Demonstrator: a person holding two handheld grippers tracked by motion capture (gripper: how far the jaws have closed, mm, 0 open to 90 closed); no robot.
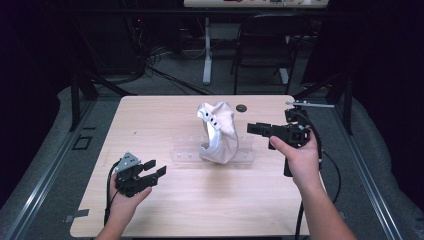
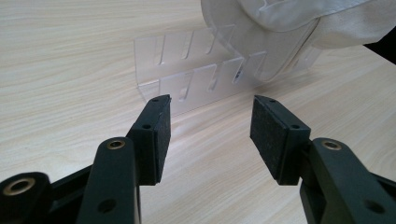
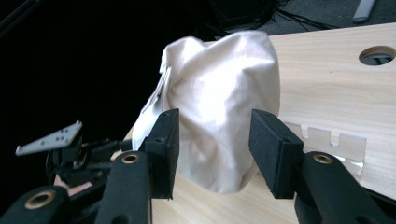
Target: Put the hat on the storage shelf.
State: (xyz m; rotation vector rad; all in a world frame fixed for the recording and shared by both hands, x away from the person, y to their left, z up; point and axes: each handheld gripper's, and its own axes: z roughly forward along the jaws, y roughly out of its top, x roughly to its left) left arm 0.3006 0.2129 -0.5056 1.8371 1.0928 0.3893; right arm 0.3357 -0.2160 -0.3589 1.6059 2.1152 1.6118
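A white cloth (image 1: 217,132) is draped upright over a clear slotted rack (image 1: 187,154) in the middle of the wooden table (image 1: 200,205). My right gripper (image 1: 252,128) is held level just right of the cloth, pointing at it. In the right gripper view my right gripper (image 3: 215,135) is open, with the cloth (image 3: 224,93) a little beyond the pads and untouched. My left gripper (image 1: 154,170) sits low at the table's front left, open and empty. In the left gripper view my left gripper (image 2: 210,119) faces the rack (image 2: 187,70) and the cloth (image 2: 299,18).
A round cable hole (image 1: 242,107) lies in the table behind the cloth. Beyond the far edge stand a dark chair (image 1: 265,45) and a white table leg (image 1: 207,50). Black frame posts flank the table. The rack's bare end (image 3: 336,140) pokes out beside the cloth.
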